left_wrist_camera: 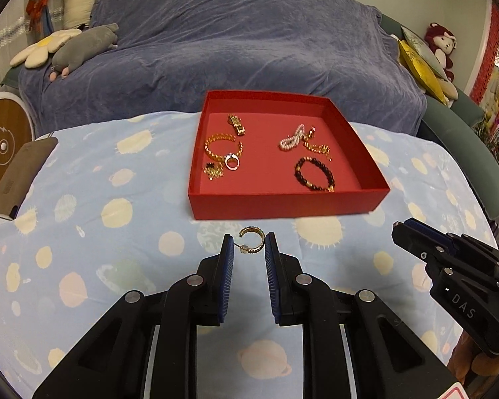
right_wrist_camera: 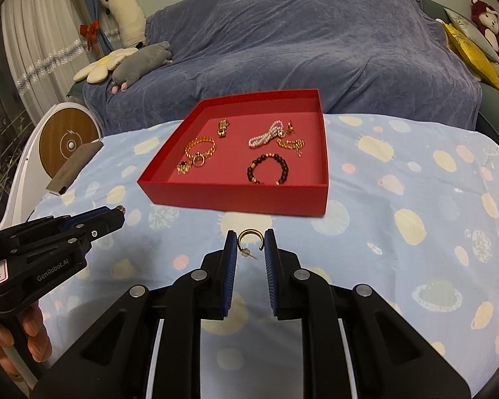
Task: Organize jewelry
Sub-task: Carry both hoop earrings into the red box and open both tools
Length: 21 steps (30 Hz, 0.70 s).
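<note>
A red open box [left_wrist_camera: 282, 202] [right_wrist_camera: 236, 196] on the planet-print cloth holds a gold bangle [left_wrist_camera: 221, 146], a ring [left_wrist_camera: 232, 162], a pearl string [left_wrist_camera: 292, 138], a dark bead bracelet [left_wrist_camera: 314, 173] and other gold pieces. In the left wrist view my left gripper [left_wrist_camera: 249, 244] has a gold hoop earring [left_wrist_camera: 252, 241] between its fingertips. In the right wrist view my right gripper [right_wrist_camera: 250, 244] has a gold hoop earring [right_wrist_camera: 249, 239] between its fingertips. Both jaws stand slightly apart, touching the hoops' sides. Each gripper also shows in the other view: the right one [left_wrist_camera: 402, 229] and the left one [right_wrist_camera: 118, 214].
A sofa under a blue-grey cover [left_wrist_camera: 236, 43] stands behind the table, with plush toys [left_wrist_camera: 83, 46] on it. A brown flat case [left_wrist_camera: 23, 176] lies at the table's left edge. A round white device [left_wrist_camera: 3, 143] stands left of the table.
</note>
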Each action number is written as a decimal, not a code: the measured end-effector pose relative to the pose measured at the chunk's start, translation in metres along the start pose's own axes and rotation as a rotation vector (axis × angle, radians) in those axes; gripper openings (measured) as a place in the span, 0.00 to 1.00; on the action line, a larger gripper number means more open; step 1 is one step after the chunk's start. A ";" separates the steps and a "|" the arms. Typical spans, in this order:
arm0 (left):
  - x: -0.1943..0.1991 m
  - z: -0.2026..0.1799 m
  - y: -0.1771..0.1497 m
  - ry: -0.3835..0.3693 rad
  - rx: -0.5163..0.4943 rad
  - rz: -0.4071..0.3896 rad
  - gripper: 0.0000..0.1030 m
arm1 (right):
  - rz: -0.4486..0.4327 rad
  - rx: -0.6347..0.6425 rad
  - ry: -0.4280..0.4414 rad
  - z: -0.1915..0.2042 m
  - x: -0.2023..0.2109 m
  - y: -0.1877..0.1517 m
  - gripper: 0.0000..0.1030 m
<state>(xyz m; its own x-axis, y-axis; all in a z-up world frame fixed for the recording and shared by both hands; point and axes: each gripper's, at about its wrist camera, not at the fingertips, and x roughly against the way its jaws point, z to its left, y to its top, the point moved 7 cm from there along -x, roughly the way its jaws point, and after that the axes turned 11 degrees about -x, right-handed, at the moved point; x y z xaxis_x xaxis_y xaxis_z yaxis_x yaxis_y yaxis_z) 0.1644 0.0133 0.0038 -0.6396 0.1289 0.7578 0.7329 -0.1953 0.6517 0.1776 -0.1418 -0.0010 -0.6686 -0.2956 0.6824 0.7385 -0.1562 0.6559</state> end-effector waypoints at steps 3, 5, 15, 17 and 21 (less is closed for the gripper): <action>-0.004 0.012 0.022 0.035 0.009 -0.021 0.16 | -0.031 0.002 -0.003 0.005 -0.005 0.021 0.16; -0.013 0.018 0.036 0.042 0.021 -0.025 0.16 | -0.042 -0.010 -0.005 0.005 -0.011 0.034 0.16; -0.056 0.035 0.074 0.052 0.054 -0.004 0.16 | -0.055 -0.081 -0.024 -0.010 -0.057 0.077 0.16; -0.065 0.034 0.078 0.044 0.063 0.005 0.16 | -0.054 -0.082 -0.029 -0.012 -0.065 0.083 0.16; -0.083 0.027 0.083 0.024 0.073 0.018 0.16 | -0.044 -0.090 -0.039 -0.018 -0.079 0.087 0.16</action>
<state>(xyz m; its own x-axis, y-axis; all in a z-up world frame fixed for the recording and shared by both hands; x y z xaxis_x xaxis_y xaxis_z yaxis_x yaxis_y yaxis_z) 0.2844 0.0131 -0.0043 -0.6305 0.1027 0.7694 0.7591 -0.1256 0.6388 0.2961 -0.1487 -0.0040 -0.7021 -0.2499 0.6668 0.7121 -0.2525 0.6551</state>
